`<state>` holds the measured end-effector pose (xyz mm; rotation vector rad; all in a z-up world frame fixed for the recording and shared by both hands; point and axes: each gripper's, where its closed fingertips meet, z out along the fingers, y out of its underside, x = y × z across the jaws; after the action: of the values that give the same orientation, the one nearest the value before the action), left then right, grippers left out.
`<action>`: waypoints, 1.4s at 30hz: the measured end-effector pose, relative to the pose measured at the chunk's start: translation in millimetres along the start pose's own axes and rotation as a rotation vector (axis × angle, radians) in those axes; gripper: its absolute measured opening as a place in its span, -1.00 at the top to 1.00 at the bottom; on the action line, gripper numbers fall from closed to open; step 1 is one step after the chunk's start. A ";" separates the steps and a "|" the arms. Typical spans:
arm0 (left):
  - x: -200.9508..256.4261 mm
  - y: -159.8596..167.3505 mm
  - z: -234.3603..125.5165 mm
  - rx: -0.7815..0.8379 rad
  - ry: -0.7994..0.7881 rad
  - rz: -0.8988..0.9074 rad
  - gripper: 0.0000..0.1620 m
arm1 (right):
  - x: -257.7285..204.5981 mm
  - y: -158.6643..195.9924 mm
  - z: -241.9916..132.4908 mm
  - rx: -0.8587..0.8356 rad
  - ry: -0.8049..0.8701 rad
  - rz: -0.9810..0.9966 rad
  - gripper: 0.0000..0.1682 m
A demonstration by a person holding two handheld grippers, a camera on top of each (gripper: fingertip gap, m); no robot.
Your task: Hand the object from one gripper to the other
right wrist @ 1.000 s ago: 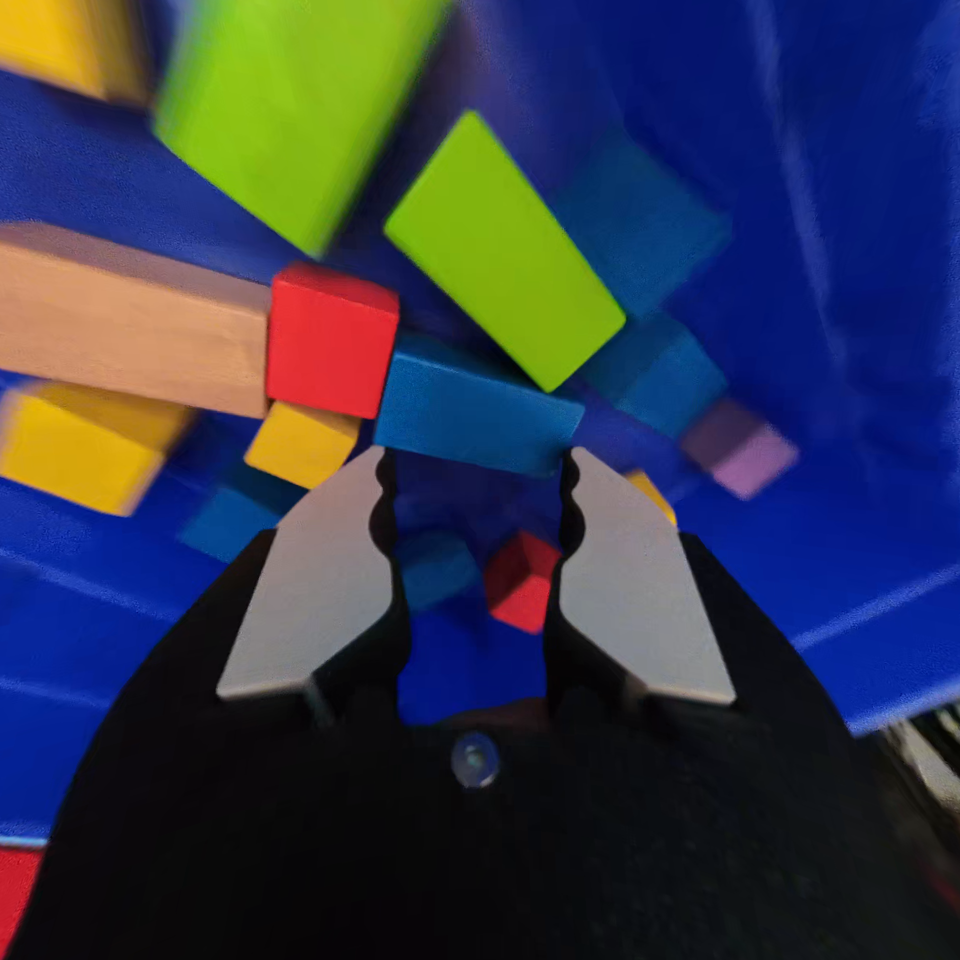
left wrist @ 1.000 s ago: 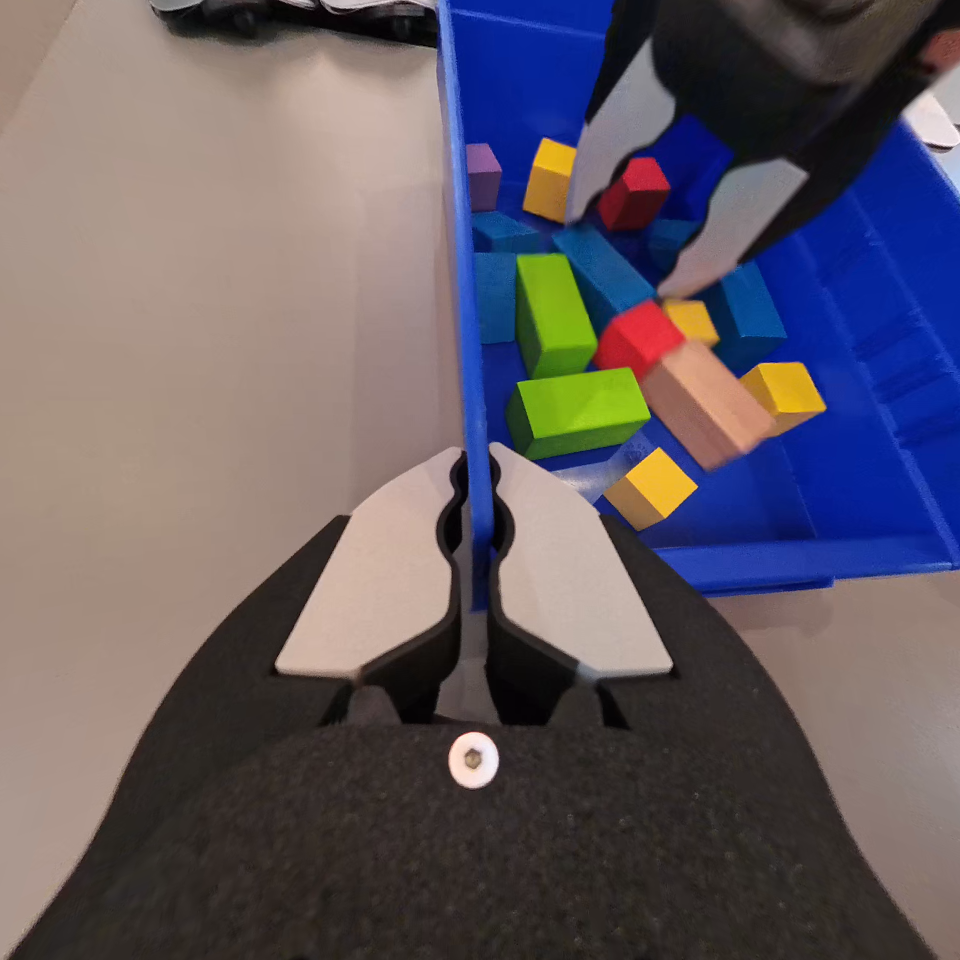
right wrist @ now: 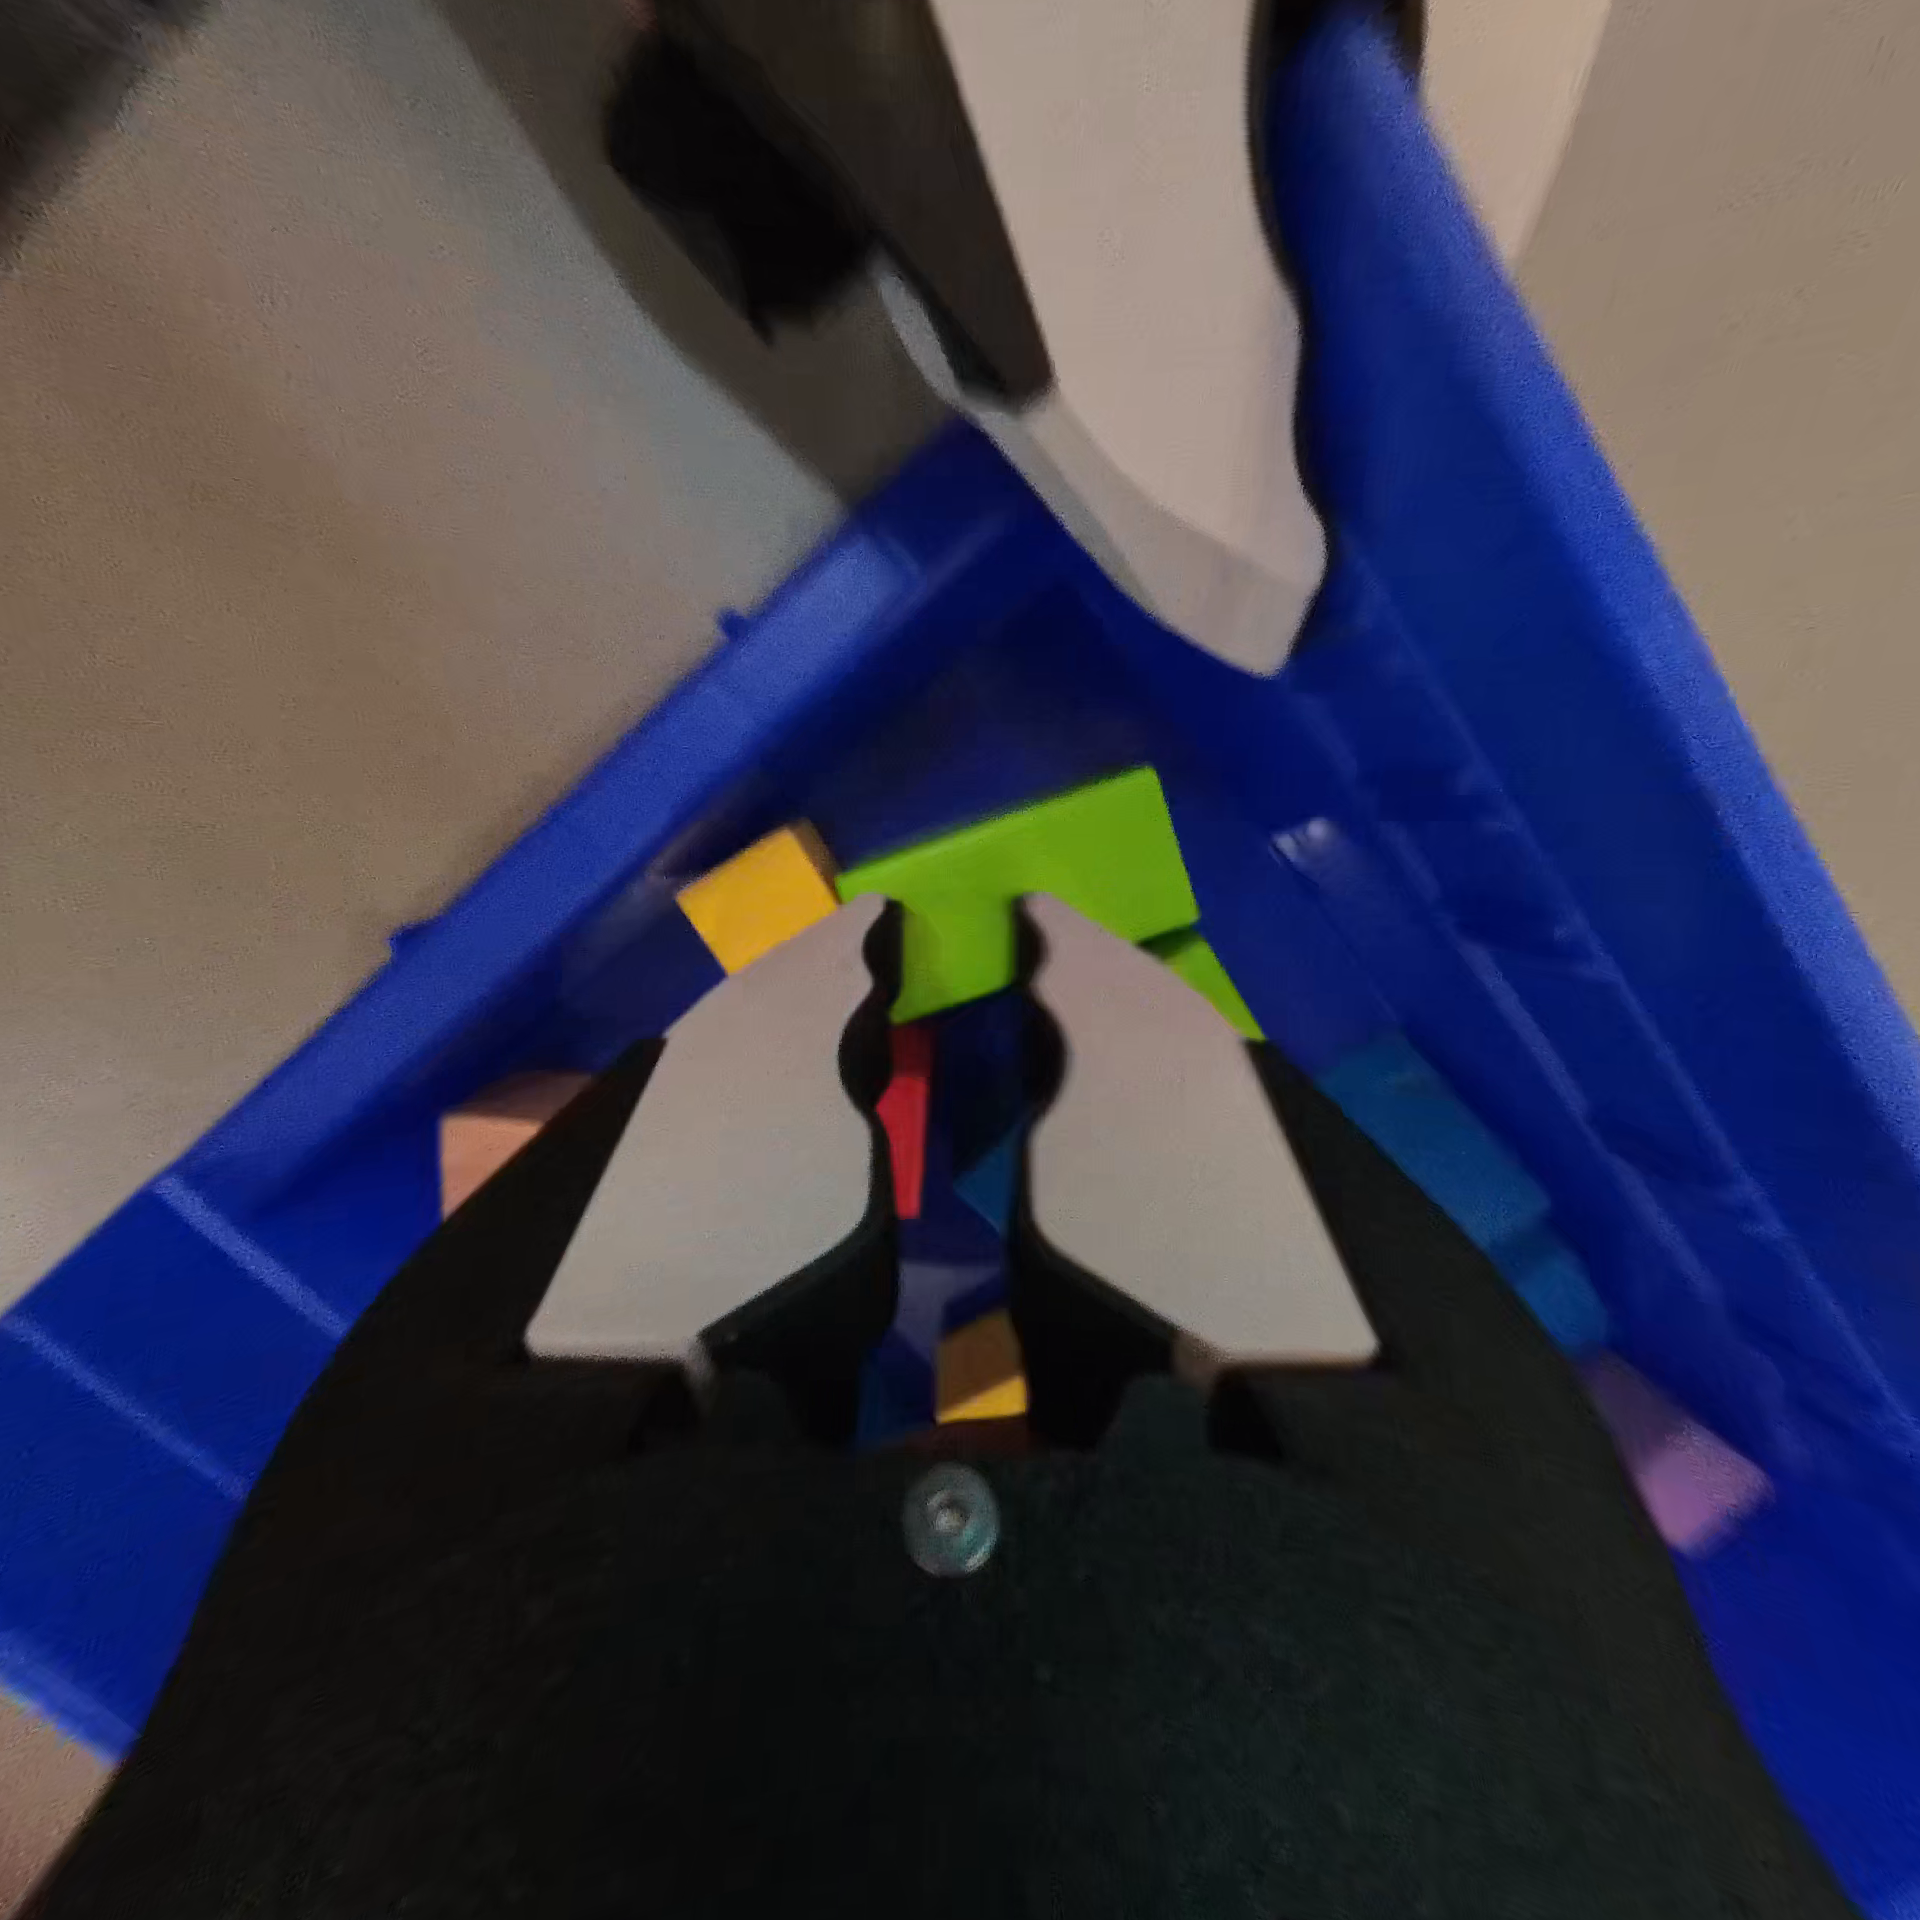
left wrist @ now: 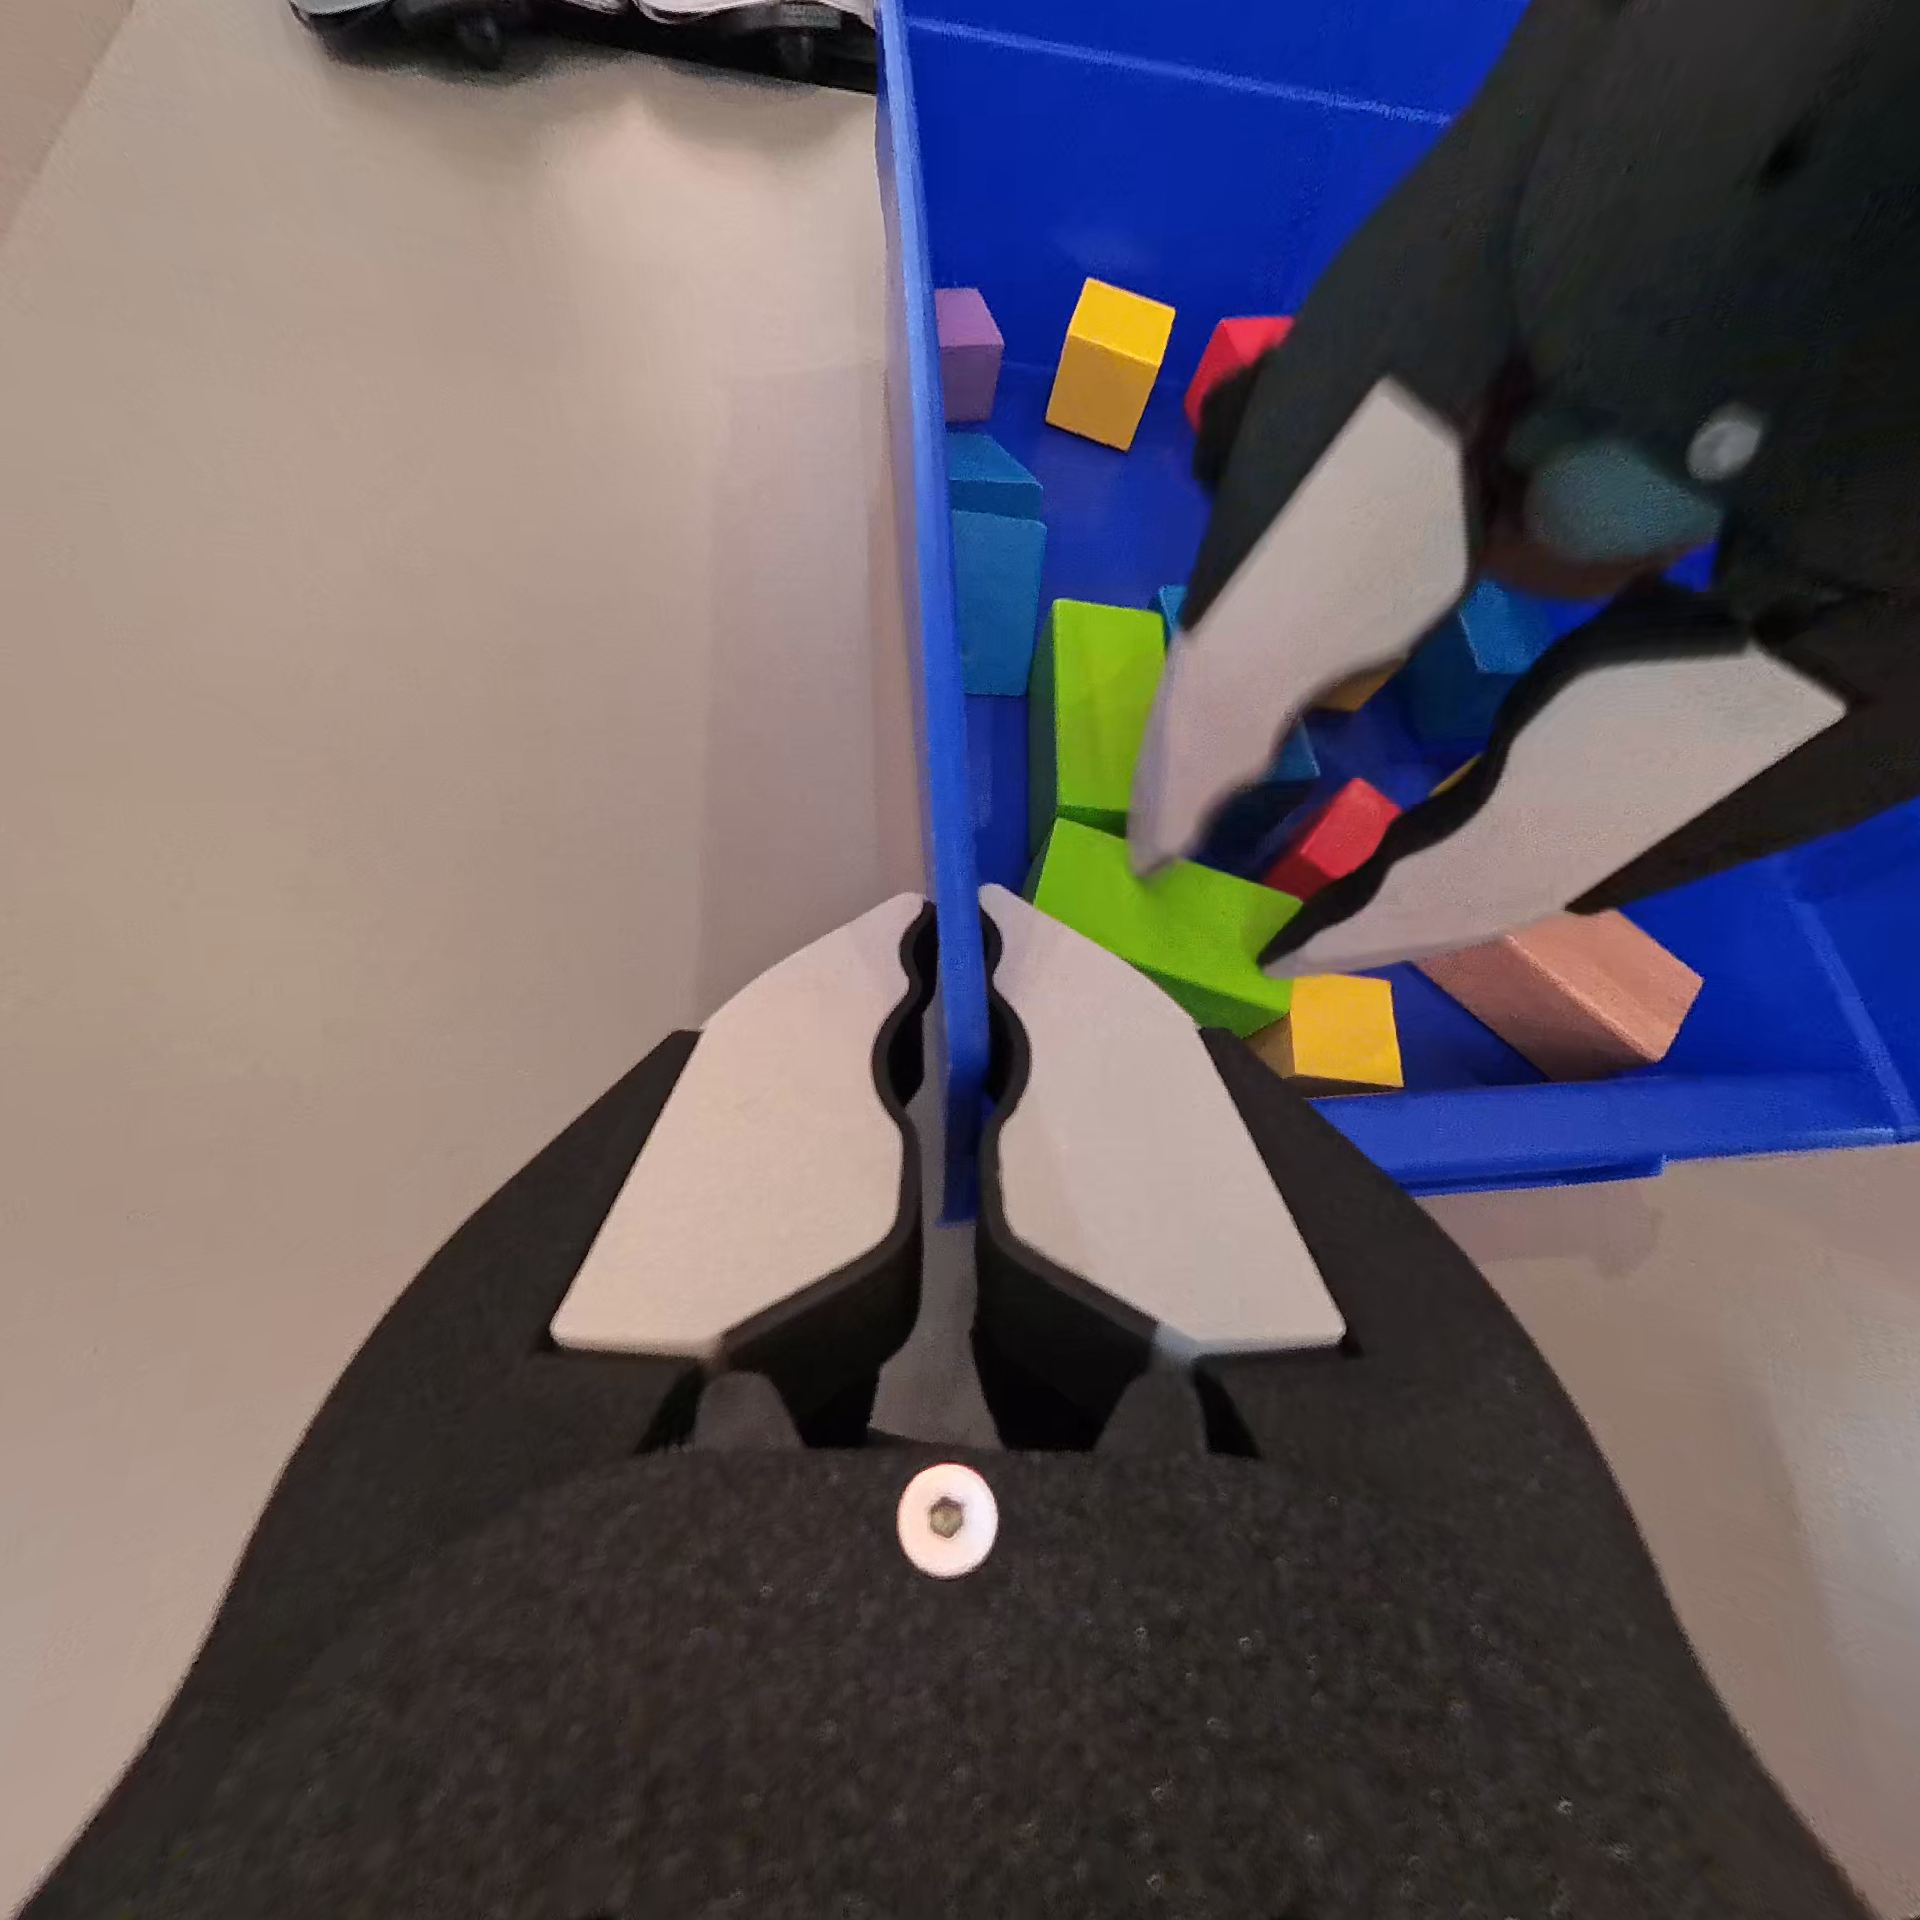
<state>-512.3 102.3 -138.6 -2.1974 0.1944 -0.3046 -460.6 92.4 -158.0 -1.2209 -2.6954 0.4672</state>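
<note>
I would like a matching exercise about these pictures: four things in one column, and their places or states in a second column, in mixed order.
1 left gripper
2 right gripper
3 tan block
4 purple block

A in the blue bin, far end
B shut on the bin's wall
C in the bin, near end
D fingertips gripping the green block

Pairs: 1-B, 2-D, 3-C, 4-A

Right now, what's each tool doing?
Left tool: shut on the blue bin's wall.
Right tool: closing around the green block; firm grip cannot be told.
</note>
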 end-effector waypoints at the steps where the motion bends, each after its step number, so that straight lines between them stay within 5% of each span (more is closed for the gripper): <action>1: -0.1 0.0 -0.1 0.000 0.000 0.000 0.94 | -4.7 -1.6 2.0 0.033 -0.034 0.016 0.88; 4: 0.3 0.0 -0.2 0.008 0.009 -0.006 0.94 | 3.4 47.2 -8.2 -0.127 0.011 -0.060 1.00; 7: 1.3 0.2 -0.2 0.011 0.020 -0.014 0.93 | 23.1 143.2 -29.1 -0.523 0.064 0.036 0.72; 9: 1.2 0.1 -0.1 0.009 0.016 -0.011 0.94 | 27.4 133.2 -40.9 -0.419 0.065 0.107 0.75; 13: 1.0 -0.2 0.3 0.005 0.012 -0.007 0.94 | 24.6 41.3 -41.8 -0.075 0.082 0.082 0.70; 19: 1.1 -0.8 1.3 0.005 0.015 -0.006 0.94 | 3.4 -17.7 7.6 0.081 0.051 -0.039 0.62; 23: 1.3 -1.0 1.2 0.012 0.023 -0.015 0.94 | 19.7 16.7 1.4 -0.039 0.170 -0.148 0.60; 29: 1.7 -1.3 1.6 0.014 0.021 -0.013 0.94 | 50.1 139.5 -45.5 -0.468 0.192 0.045 0.50; 37: 1.9 -1.4 1.7 0.008 0.013 -0.009 0.93 | 92.6 170.4 -70.9 -0.490 0.368 0.345 0.56; 42: 3.0 -1.3 1.8 0.009 0.012 -0.010 0.93 | 117.4 165.4 -43.0 -0.482 0.495 0.343 1.00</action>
<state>-508.9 103.7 -138.2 -2.1887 0.1878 -0.3235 -410.0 292.9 -173.0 -1.6586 -2.2324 -0.4363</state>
